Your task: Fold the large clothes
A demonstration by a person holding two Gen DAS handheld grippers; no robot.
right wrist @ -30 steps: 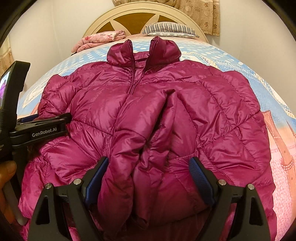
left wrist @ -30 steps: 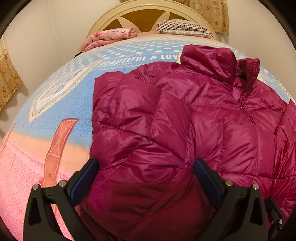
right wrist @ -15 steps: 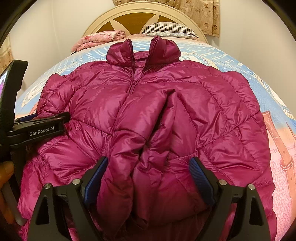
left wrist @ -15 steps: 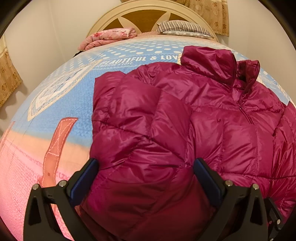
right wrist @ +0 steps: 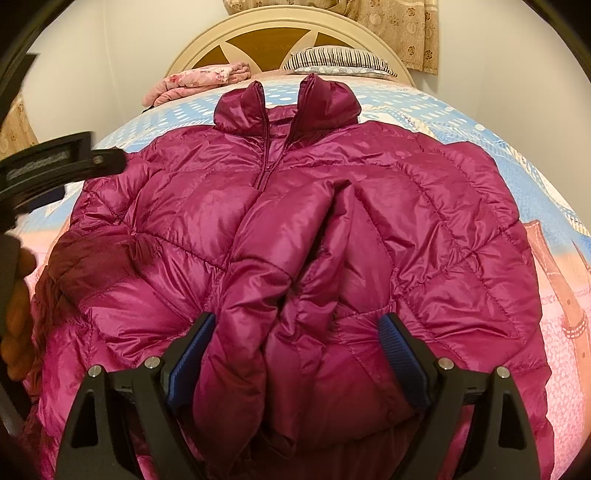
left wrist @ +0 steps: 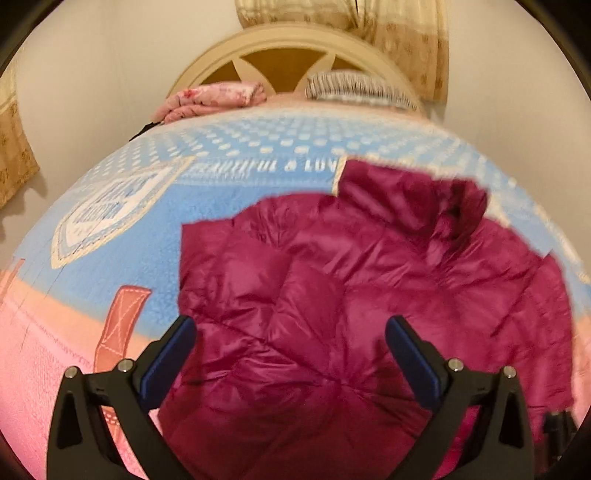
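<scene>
A: Item one?
B: Magenta quilted puffer jacket [right wrist: 295, 229], shiny fabric, lying front-up on the bed [left wrist: 229, 221] with its printed blue, peach and pink cover. Stand-up collar at the far end from the right claw [right wrist: 295, 354]; zip partly open below it.

A: Sleeves?
B: Both folded in over the chest. They lie side by side, running toward the right claw, and their ends sit between its blue-padded fingers [right wrist: 192, 350].

A: Claw state?
B: Right claw released, jaws spread wide, pads not pressing the sleeves. Left claw [left wrist: 290, 349] likewise spread over the jacket's folded shoulder edge, nothing clenched; that view is blurred.

A: Containers?
B: I can make out none.

A: Surroundings?
B: Beyond the jacket, far from both claws: cream arched wooden headboard [right wrist: 280, 40], folded pink floral blanket [right wrist: 195, 83] and striped pillow [right wrist: 336, 59] against it, gold patterned curtain [right wrist: 399, 26] behind. In the right claw's view, the left tool's black body sits at the left edge, a hand [right wrist: 16, 314] below it.
</scene>
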